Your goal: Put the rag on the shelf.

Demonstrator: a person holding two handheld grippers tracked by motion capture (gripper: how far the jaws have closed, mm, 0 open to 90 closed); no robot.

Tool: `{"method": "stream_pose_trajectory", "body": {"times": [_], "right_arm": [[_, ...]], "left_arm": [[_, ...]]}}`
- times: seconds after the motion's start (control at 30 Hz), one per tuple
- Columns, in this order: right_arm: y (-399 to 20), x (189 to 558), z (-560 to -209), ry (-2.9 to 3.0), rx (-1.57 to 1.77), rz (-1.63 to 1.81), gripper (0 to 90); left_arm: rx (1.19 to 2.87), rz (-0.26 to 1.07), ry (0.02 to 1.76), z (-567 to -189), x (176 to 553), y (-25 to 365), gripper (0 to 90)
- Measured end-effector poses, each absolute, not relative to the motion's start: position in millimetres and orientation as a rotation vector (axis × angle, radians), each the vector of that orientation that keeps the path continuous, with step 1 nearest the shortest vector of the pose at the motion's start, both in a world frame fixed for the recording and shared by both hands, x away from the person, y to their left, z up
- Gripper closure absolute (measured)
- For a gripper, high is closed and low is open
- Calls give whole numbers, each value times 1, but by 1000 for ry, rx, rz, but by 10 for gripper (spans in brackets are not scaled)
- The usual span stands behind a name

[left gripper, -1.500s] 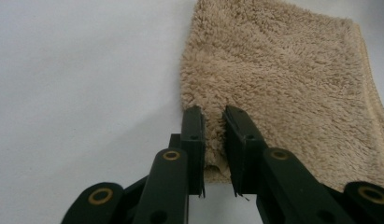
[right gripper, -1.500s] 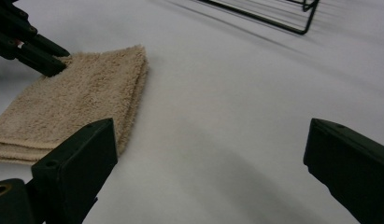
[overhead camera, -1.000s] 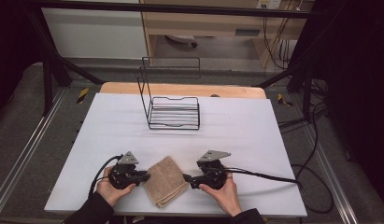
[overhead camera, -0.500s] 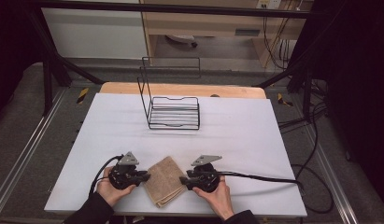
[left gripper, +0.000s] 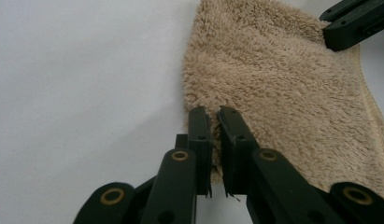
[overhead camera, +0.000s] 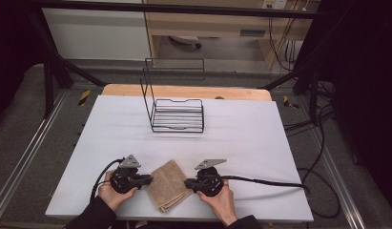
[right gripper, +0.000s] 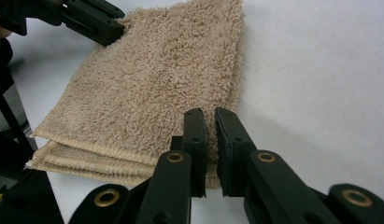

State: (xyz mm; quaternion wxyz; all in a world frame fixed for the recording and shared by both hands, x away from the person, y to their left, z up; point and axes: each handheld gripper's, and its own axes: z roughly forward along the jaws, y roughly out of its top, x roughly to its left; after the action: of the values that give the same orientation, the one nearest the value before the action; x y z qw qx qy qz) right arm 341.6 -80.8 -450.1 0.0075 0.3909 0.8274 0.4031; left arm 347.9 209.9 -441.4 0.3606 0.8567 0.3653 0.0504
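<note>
A folded tan towel [overhead camera: 170, 183] lies near the table's front edge, between my two grippers. My left gripper [overhead camera: 149, 179] is at the towel's left edge, held in a hand. In the left gripper view its jaws stand together with a thin slit, and the left gripper [left gripper: 213, 112] reaches just onto the towel [left gripper: 283, 93]. My right gripper [overhead camera: 186, 183] meets the towel's right edge. In the right gripper view the right gripper [right gripper: 208, 114] sits with jaws together over the folded edge of the towel [right gripper: 161, 74]. No fabric shows between either pair of jaws.
A black wire rack [overhead camera: 177, 112] with a tall back frame stands at the middle back of the white table [overhead camera: 260, 143]. Cables [overhead camera: 270, 181] trail from the grippers to the right and left. The table's front edge is just behind the hands.
My right gripper has slid left until it reaches the towel's right edge. The left gripper and the towel have stayed in place.
</note>
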Motion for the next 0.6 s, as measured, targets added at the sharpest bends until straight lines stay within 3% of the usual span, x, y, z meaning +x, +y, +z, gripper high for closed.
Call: {"method": "stream_pose_trajectory", "body": {"times": [0.23,0.6], "right_arm": [[-82,355,-439,2580,1174,1242,858],[-69,388,-432,2521,1028,1208,859]], "left_arm": [[2152,112,980,-438,347,212,848],[2122,197,1048,-437,339,206,841]]}}
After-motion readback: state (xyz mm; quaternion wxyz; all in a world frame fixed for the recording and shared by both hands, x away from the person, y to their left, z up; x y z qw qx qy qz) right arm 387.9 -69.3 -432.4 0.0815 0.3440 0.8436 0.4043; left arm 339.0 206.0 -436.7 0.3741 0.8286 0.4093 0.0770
